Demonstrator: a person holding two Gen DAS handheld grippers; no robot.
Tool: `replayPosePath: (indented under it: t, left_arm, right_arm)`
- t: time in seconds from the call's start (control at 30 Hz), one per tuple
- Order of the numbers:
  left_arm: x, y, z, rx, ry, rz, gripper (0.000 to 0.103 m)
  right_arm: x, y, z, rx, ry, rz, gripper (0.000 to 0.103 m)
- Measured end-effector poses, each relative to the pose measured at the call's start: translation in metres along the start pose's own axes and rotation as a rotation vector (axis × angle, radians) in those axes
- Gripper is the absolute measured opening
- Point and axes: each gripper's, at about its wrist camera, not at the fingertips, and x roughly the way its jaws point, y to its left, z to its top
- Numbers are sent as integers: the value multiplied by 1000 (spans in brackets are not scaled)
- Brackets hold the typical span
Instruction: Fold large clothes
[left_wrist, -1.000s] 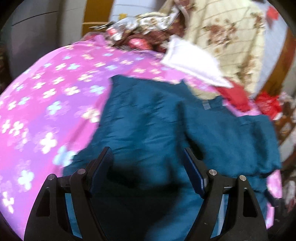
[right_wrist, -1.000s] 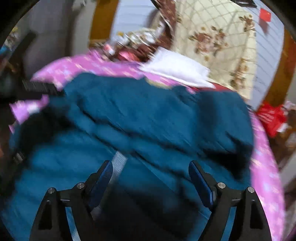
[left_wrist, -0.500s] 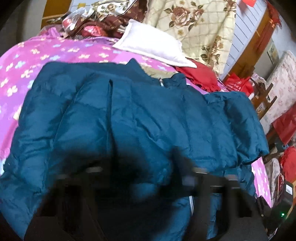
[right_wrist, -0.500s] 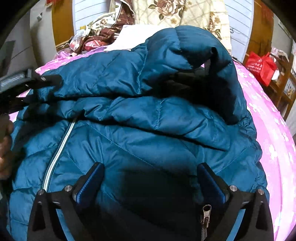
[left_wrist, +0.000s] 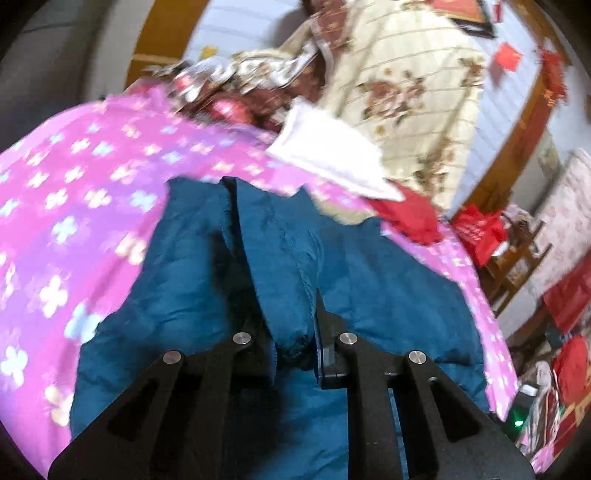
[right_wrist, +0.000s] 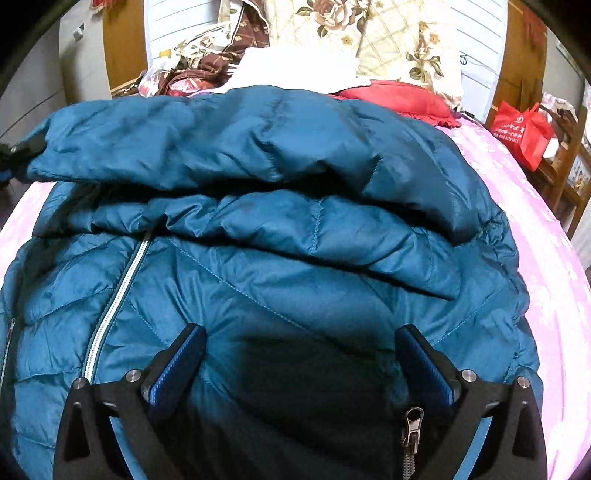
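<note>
1. One teal quilted puffer jacket (right_wrist: 280, 266) lies spread over the pink bedsheet with pale flower print (left_wrist: 74, 192), covering most of the bed's near end; one sleeve is folded across its upper part, and a white-toothed zipper (right_wrist: 114, 299) runs down its front.
2. Pinched between the pads of the left gripper (left_wrist: 295, 343) is a bunched fold of the jacket's teal fabric; these jaws have just been closing and now stand narrow, clamped on the cloth.
3. Over the jacket's lower front hangs the right gripper (right_wrist: 301, 354), its blue-padded jaws having just been opening and now spread wide, with only flat jacket surface between them and nothing held; a metal zipper pull (right_wrist: 412, 424) lies just inside its right finger.
4. Beyond the jacket's collar sit a white pillow (left_wrist: 332, 155), a red cloth (right_wrist: 399, 98) and a cream floral quilt (left_wrist: 406, 92).
5. Beside the bed stands a red shopping bag (right_wrist: 522, 129); its contents cannot be made out.
</note>
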Motion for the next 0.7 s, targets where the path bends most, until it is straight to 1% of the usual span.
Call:
replayPosePath:
  t: [0.03,0.07,0.1,0.13,0.17,0.2,0.23,0.27,0.33,0.37,0.4,0.43,0.47,0.5,0.53,0.57,0.6,0.63,0.67,0.7]
  left_arm:
    - [8,4,-3,-7,37,15,15]
    - [21,9,-7,-21,95,49,15]
    - [27,11,-10,-24,126,82,18]
    - [31,12,-12,-27,140,108,25]
    - [32,12,-13,-31,137,128,29]
    - [28,12,-12,-31,119,158,35]
    - [21,12,-9,-26,80,196,38]
    - [14,13,-9,-21,48,216,40]
    - [-6,11,-3,-6,-60,287,45]
    - [-19,6,0,15,-140,342,49]
    - [-26,-1,3,39,-192,360,61]
    - [-28,-8,6,64,-230,350,74]
    - [-28,-15,7,96,-254,317,78]
    - [-24,-21,7,125,-258,286,80]
    - [-13,-29,6,162,-236,252,80]
    - [1,-32,4,186,-192,232,80]
    - [17,-33,2,203,-138,228,80]
    - [33,-32,-2,212,-74,239,72]
    - [56,-26,-10,213,36,253,64]
    - [72,-20,-15,204,114,266,56]
  right_arm:
    - [0,-1,0,3,2,5,103]
    - [1,-2,0,8,6,14,103]
    - [1,-3,1,13,10,21,103]
    - [1,-5,1,16,13,28,103]
    - [1,-7,0,19,15,34,103]
    - [1,-8,0,22,18,41,103]
    - [1,-9,-1,24,21,46,103]
    - [1,-10,-1,26,27,54,103]
    - [1,-10,-1,26,29,61,103]
    - [1,-11,-1,27,28,62,103]
    - [0,-10,-1,24,28,61,103]
    - [0,-9,-1,23,27,59,103]
    - [0,-9,-1,22,25,58,103]
    - [-1,-8,-1,23,20,55,103]
    - [-1,-8,-2,24,16,54,103]
    - [-1,-8,-2,26,13,55,103]
    - [-2,-7,-3,28,11,56,103]
    - [-2,-7,-4,30,11,58,103]
    - [-2,-7,-4,30,10,59,103]
    - [-2,-7,-5,30,10,59,103]
